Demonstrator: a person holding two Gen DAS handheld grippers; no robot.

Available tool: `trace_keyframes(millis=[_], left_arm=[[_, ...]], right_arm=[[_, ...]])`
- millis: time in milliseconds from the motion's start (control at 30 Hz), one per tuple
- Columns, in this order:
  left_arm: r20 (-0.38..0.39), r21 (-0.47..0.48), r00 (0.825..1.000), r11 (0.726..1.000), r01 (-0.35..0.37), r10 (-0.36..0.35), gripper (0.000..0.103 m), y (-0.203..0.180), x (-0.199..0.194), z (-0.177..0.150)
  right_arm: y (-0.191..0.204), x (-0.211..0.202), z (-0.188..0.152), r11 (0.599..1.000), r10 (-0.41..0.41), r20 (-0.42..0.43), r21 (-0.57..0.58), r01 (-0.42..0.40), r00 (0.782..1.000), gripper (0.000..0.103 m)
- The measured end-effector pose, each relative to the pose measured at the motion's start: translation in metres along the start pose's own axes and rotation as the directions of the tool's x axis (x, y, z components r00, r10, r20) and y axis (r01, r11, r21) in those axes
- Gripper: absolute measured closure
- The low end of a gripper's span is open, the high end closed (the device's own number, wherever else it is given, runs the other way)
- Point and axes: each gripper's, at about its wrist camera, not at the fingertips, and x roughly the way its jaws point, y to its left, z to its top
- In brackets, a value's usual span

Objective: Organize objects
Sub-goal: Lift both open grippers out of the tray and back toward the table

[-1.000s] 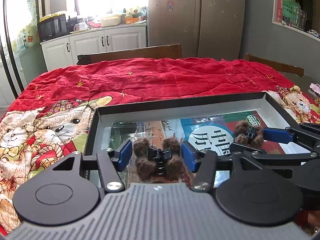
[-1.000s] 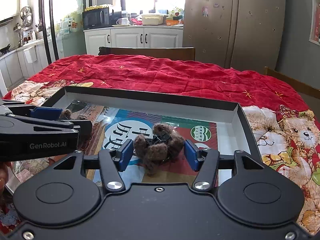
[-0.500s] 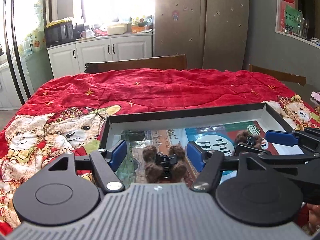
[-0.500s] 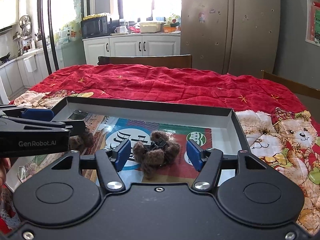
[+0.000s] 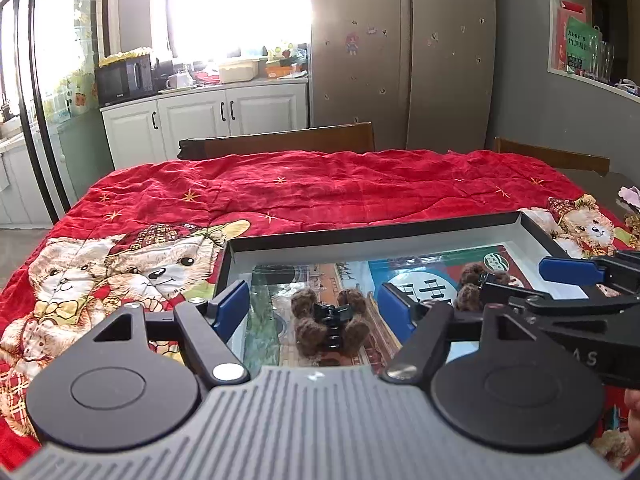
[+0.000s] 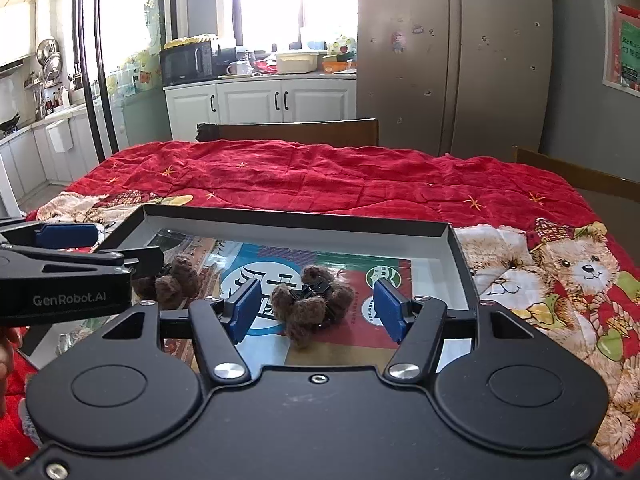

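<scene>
Both tools spread wide over the tray — two fuzzy brown hair claw clips lie inside it.

Left tool [image 5: 312, 310]: blue pads wide apart, nothing gripped; the left hair claw clip [image 5: 330, 326] lies between them on the tray's printed floor. Right tool [image 6: 318, 310]: equally wide, empty; the right hair claw clip [image 6: 312, 304] lies between its pads, touching neither. Black-rimmed tray [image 6: 296, 220] rests on a red teddy-bear quilt [image 6: 340, 176] covering the surface — clips near each other, apart.

Sunlit window [image 5: 240, 4] above white cabinets [image 5: 208, 120]; steel fridge [image 5: 400, 52] against grey wall [image 5: 520, 92].
</scene>
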Motion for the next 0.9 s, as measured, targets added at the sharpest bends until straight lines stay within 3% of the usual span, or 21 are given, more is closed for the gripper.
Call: trace_keyframes(millis=[667, 900], left_arm=[[0.097, 0.026, 0.995, 0.999, -0.023, 0.02, 0.014, -0.003, -0.072, -0.01], [0.131, 0.041, 0.991, 0.999, -0.028, 0.023, 0.009, -0.006, -0.098, -0.017]], right_arm=[[-0.003, -0.063, -0.003, 1.0, -0.001, 0.019, 0.028, 0.001, 1.0, 0.036], [0.01, -0.088, -0.011, 1.0, 0.007, 0.025, -0.021, -0.006, 1.0, 0.034]])
